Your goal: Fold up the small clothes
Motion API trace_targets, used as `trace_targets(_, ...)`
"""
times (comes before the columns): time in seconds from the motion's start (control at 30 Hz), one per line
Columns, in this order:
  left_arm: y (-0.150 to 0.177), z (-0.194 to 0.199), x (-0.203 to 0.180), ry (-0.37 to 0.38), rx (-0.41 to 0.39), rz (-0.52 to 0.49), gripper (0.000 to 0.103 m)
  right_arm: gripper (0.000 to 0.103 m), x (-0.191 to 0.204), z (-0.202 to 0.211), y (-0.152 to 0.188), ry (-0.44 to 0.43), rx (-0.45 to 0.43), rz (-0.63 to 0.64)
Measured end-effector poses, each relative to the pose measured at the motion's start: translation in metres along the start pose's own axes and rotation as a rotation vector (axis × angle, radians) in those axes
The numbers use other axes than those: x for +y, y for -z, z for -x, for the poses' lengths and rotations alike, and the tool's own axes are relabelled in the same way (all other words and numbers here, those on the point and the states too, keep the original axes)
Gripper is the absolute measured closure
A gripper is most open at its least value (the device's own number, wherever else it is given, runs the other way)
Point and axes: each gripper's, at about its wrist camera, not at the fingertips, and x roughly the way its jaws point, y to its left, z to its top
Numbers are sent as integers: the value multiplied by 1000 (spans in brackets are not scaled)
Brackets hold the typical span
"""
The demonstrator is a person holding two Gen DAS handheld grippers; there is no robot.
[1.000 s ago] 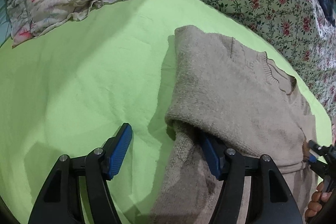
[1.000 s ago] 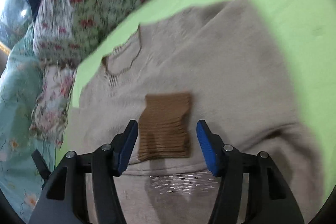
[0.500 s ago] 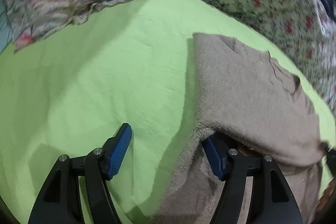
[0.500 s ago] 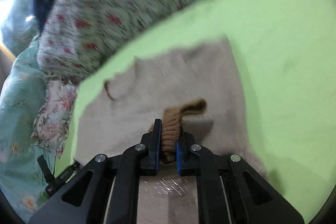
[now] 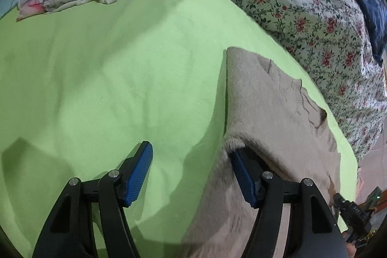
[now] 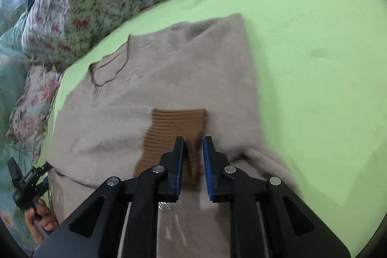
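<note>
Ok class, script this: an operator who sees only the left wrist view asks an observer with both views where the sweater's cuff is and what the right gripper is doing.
Operator: My left gripper has one finger under the sweater edge. Where is the cuff?
Observer: The brown ribbed cuff lies flat on the sweater's front, below the neckline.
Operator: Is the right gripper holding it?
Observer: No. The right gripper hovers over the cuff's near edge. Its jaws are narrow and have just been opening, and the pads are not pressing the cloth.
</note>
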Motion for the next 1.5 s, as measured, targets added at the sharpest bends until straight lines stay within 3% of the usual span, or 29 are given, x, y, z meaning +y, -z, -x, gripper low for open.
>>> trace_targets(0.1, 11, 17, -3, -11, -5, -7, 37, 85, 15, 13, 1, -33, -39, 52)
trace_targets(0.2, 19, 26, -7, -1, 1, -29, 37, 79, 35, 0, 0, -143, 15, 94)
trace_targets(0.23, 21, 28, -8, -11, 5, -43, 37, 71, 37, -10, 1, -146, 48, 96)
trace_targets(0.27, 23, 30, -9, -26, 10, -55, 37, 66, 36, -24, 2, -90, 93, 97)
trace_targets(0.33, 28, 38, -6, -34, 28, -68, 37, 66, 24, -35, 5, -66, 128, 58)
trace_targets(0.5, 57, 72, -3, -1, 38, -167, 34, 62, 16, 16, 18, -74, 55, 32)
trace_targets(0.57, 75, 86, -2, 12, 50, -221, 29, 53, 12, 45, 31, -121, 23, 29)
trace_targets(0.63, 96, 98, 0, 36, 75, -263, 27, 36, 5, 74, 48, -144, 1, 32)
trace_targets(0.67, 104, 101, 1, 44, 87, -275, 25, 35, 1, 87, 59, -152, -6, 40)
trace_targets(0.83, 157, 117, 14, 98, 180, -281, 25, 35, -16, 124, 110, -178, 6, 54)
trace_targets(1.03, 201, 134, 13, 139, 212, -311, 24, 35, -39, 148, 161, -181, 26, 39)
trace_targets(1.2, 221, 145, 8, 242, 262, -352, 25, 35, -55, 169, 185, -201, 50, 48)
trace_targets(1.33, 237, 148, 19, 343, 316, -309, 27, 34, -75, 191, 199, -218, 44, 42)
trace_targets(1.43, 246, 151, 21, 388, 332, -306, 29, 34, -93, 199, 210, -196, 56, 23)
trace_targets(1.5, 249, 150, 18, 400, 342, -325, 31, 34, -100, 199, 218, -240, 79, 16)
